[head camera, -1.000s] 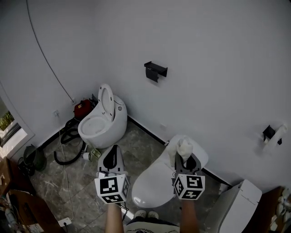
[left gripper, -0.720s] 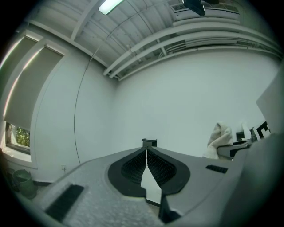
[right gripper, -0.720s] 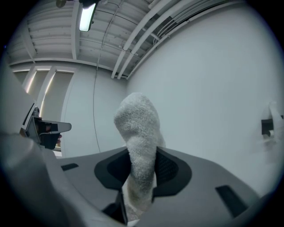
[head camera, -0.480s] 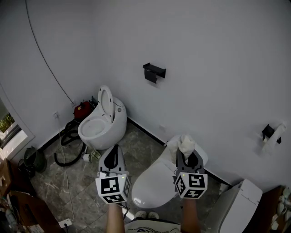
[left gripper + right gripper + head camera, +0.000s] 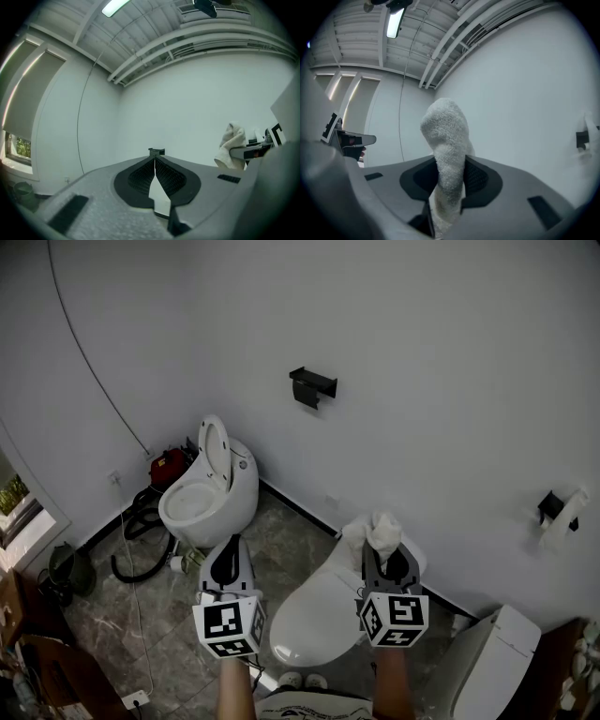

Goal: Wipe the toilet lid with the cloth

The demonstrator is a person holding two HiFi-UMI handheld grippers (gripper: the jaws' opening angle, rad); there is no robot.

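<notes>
Toilet lid (image 5: 314, 615), closed, lies under the right claw (image 5: 386, 557). The left claw (image 5: 227, 566), clenched with nothing in it, hangs beside the lid over the floor (image 5: 281, 532). The right claw grasps the cloth (image 5: 380, 531), which stands upright over the lid's far end.

Head down, gripper views toward wall (image 5: 525, 93)

The toilet lid (image 5: 314, 615) lies low in the centre of the frame. Over its far end is the right gripper (image 5: 386, 557), with the cloth (image 5: 382, 529) between its fingers. The left gripper (image 5: 228, 549) hangs just left of the lid, above the floor (image 5: 286, 535). A second toilet (image 5: 211, 502) stands further left against the wall (image 5: 422, 381), and a holder (image 5: 312, 387) is mounted up and to its right.
</notes>
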